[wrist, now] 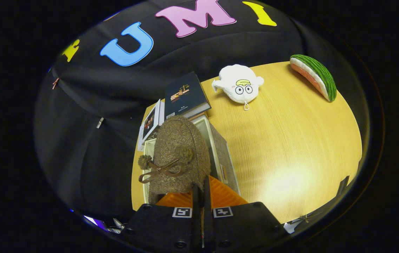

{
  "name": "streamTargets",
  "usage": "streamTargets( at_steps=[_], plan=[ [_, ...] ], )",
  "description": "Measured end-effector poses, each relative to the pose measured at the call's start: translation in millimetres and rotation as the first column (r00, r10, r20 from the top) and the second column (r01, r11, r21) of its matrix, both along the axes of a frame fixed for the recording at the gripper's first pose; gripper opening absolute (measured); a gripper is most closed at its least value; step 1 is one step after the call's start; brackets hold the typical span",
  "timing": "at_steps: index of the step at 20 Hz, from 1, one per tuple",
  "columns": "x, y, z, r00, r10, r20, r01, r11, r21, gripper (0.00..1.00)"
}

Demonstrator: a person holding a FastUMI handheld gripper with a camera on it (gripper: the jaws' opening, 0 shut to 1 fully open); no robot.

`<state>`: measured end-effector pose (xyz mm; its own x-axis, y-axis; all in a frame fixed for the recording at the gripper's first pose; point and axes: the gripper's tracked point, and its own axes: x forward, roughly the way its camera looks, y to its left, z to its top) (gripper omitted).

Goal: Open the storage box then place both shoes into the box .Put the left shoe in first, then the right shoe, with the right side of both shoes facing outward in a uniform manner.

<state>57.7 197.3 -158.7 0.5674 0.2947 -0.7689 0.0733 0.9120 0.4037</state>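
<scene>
shoe [178, 154] in storage box [220, 147] | books [185, 95] behind | toy [239, 87] right

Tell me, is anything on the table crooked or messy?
Nothing spilled or broken. The fuzzy brown shoe hangs toe-up over the open storage box, pinched by the gripper. The books behind the box sit unevenly, one leaning beside another.

Overhead light leaves a glare patch on the table [290, 147]; fisheye bending at edges, focus sharp.
</scene>
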Motion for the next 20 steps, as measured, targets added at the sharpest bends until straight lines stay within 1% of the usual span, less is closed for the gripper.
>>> streamTargets(
  at_steps=[2, 4, 6, 7, 9, 11, 13, 16, 18, 20],
  plan=[
    [2.6, 4.5, -2.8, 1.0, 0.003, -0.005, -0.003, 1.0, 0.001, 0.07],
    [-1.6, 19.2, 0.8, 0.999, 0.031, -0.017, -0.03, 0.998, 0.047, 0.16],
    [-6.1, 27.6, 15.1, 0.999, 0.042, 0.034, -0.044, 0.996, 0.081, 0.72],
    [-5.6, 30.7, 20.6, 0.997, 0.044, 0.059, -0.048, 0.996, 0.074, 1.0],
    [-5.9, 32.7, 44.3, 0.989, 0.073, 0.126, -0.081, 0.995, 0.057, 0.98],
    [-0.1, 24.1, 66.1, 0.972, 0.102, 0.211, -0.104, 0.995, -0.003, 0.98],
    [6.9, 11.5, 91.9, 0.947, 0.105, 0.303, -0.094, 0.994, -0.051, 0.98],
    [15.8, -13.5, 130.4, 0.899, 0.073, 0.431, -0.036, 0.995, -0.092, 0.98],
    [24.9, -38.5, 149.6, 0.856, 0.046, 0.515, 0.027, 0.991, -0.135, 0.98],
    [27.0, -68.9, 158.3, 0.821, 0.027, 0.57, 0.104, 0.975, -0.196, 0.98]
  ],
)
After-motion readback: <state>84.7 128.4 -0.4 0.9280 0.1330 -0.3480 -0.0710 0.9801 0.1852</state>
